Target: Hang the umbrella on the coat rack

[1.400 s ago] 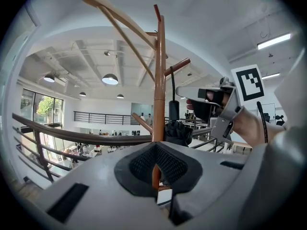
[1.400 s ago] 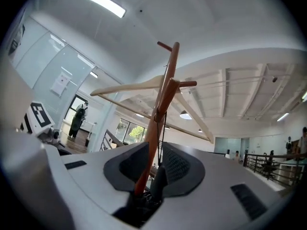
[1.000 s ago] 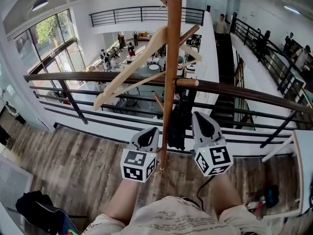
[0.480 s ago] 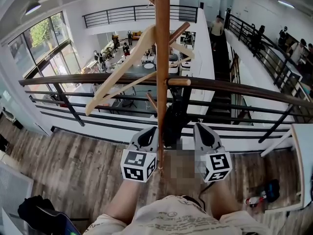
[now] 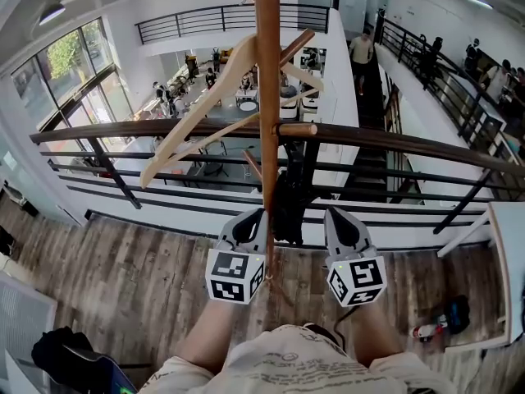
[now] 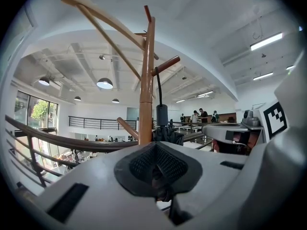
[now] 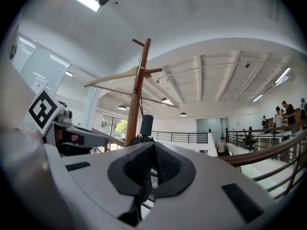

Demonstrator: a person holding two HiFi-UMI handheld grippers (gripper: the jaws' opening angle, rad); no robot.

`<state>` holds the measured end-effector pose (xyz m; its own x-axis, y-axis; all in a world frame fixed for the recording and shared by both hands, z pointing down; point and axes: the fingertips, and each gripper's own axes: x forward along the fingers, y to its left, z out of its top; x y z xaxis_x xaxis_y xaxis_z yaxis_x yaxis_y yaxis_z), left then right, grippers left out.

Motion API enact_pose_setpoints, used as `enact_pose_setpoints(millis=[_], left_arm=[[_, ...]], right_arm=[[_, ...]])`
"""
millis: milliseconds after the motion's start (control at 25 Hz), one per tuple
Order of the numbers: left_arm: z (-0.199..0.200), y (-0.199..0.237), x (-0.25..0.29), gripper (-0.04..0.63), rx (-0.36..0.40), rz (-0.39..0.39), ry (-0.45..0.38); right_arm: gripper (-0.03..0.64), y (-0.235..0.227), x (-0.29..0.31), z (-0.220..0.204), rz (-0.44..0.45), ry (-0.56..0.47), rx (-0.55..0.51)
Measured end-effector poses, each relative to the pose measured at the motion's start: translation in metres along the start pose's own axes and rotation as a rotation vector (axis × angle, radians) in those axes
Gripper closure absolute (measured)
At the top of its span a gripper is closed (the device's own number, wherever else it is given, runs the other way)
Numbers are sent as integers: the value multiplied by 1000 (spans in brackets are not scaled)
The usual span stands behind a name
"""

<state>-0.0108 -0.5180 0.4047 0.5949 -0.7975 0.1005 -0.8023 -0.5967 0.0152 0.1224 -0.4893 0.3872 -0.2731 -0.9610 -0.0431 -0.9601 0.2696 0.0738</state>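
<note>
The wooden coat rack (image 5: pixel 267 97) rises straight in front of me, with a wooden hanger (image 5: pixel 205 113) on its left side. A folded black umbrella (image 5: pixel 289 199) hangs by its strap from a peg just right of the pole. In the left gripper view its handle (image 6: pixel 161 115) dangles beside the pole (image 6: pixel 145 80). My left gripper (image 5: pixel 253 217) sits shut just left of the umbrella's lower end, and my right gripper (image 5: pixel 336 217) sits shut just right of it. Neither touches the umbrella, and both hold nothing. The right gripper view shows the umbrella (image 7: pixel 146 124) beyond its shut pads.
A dark wooden handrail (image 5: pixel 410 146) with black bars runs across behind the rack, with an open atrium below. A black bag (image 5: pixel 57 343) lies on the wood floor at lower left. A white ledge (image 5: pixel 509 286) stands at the right. People walk on the far walkway.
The rack pole and umbrella have drifted slightly left in the head view. Both grippers stay shut at either side of the hanging umbrella, the right one a little lower.
</note>
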Motion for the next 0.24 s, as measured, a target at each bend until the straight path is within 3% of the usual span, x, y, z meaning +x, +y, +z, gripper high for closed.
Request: enact_pose_setpoints(millis=[240], left_arm=[[6, 2, -2, 591, 9, 10, -13]], right_arm=[[615, 4, 1, -8, 9, 48, -2]])
